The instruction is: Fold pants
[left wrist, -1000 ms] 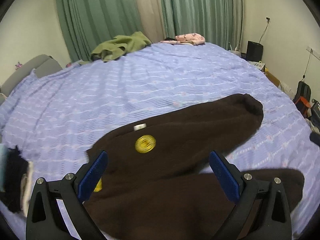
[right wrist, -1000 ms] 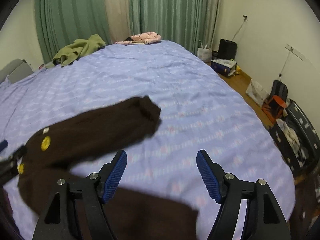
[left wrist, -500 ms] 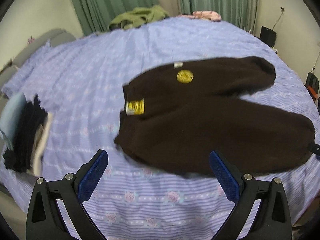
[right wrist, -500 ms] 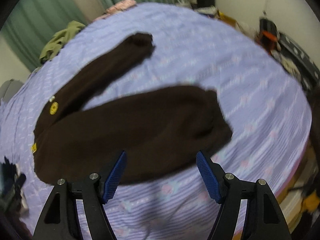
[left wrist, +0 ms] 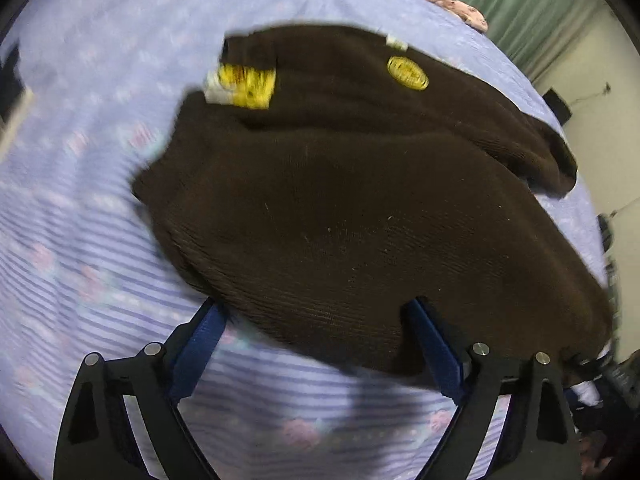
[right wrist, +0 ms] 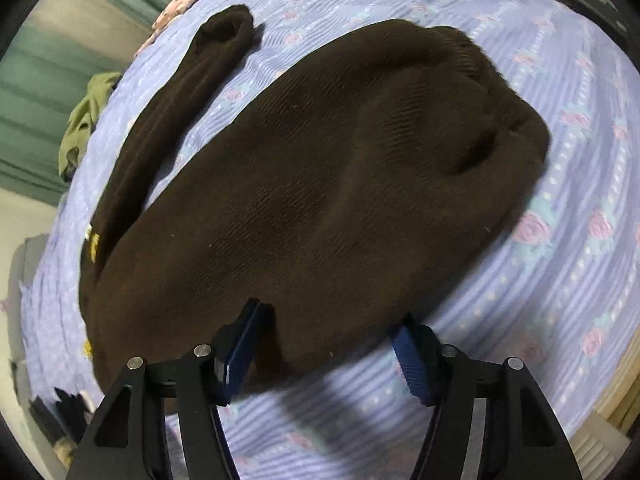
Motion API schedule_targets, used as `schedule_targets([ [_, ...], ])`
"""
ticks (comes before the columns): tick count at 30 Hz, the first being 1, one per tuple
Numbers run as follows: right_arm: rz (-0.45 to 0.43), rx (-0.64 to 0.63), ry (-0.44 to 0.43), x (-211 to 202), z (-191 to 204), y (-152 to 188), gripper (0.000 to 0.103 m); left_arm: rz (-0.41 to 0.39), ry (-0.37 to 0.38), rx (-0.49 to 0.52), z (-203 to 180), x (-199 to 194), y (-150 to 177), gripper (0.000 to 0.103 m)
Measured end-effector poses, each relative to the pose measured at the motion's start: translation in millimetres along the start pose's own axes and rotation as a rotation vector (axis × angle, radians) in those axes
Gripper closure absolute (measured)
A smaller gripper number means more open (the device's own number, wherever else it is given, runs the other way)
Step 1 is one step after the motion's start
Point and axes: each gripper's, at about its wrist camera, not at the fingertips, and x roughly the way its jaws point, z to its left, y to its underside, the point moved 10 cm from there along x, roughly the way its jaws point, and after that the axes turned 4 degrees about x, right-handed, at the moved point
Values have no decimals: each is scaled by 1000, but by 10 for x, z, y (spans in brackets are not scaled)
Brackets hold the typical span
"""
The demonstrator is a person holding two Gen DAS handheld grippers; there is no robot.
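Dark brown knit pants [left wrist: 340,208] lie spread on the purple striped bedsheet [left wrist: 80,240], with yellow tags [left wrist: 248,84] at the waist. My left gripper [left wrist: 316,344] is open, low over the near edge of the near leg. In the right wrist view the pants [right wrist: 320,184] fill the middle, legs apart, the near leg's cuff [right wrist: 512,120] at the right. My right gripper [right wrist: 328,352] is open, its blue pads at the near leg's lower edge.
Green clothing [right wrist: 84,120] and a pink item [right wrist: 176,4] lie at the far side of the bed by green curtains. Dark folded clothes [right wrist: 60,408] sit at the bed's left edge. The bed's edge and floor clutter [left wrist: 612,380] are at the right.
Both grippers have dropped from looking across the bed to close over the pants' near leg. Both stay open.
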Motion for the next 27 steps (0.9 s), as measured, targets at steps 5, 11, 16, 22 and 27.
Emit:
schedule_targets([
  [5,-8,-99,50,18,108,-23,70,-3,67,-65,-8,-34,-42,51],
  [11,-74,-188,71,-438,335,-61,87,-35,103,-30,-81,-417,-65,79],
  [16,-128,-190,32,-962,479,-42,89,-77,101,15,-135,-847,-115,81],
  [22,-122,-219,61,-1183,557,-55,89,-62,94,31,-86,-987,-123,81],
  [27,-130,-247,53,-1362,636,-123,89,-57,77,-1,-112,-1097,-276,81],
])
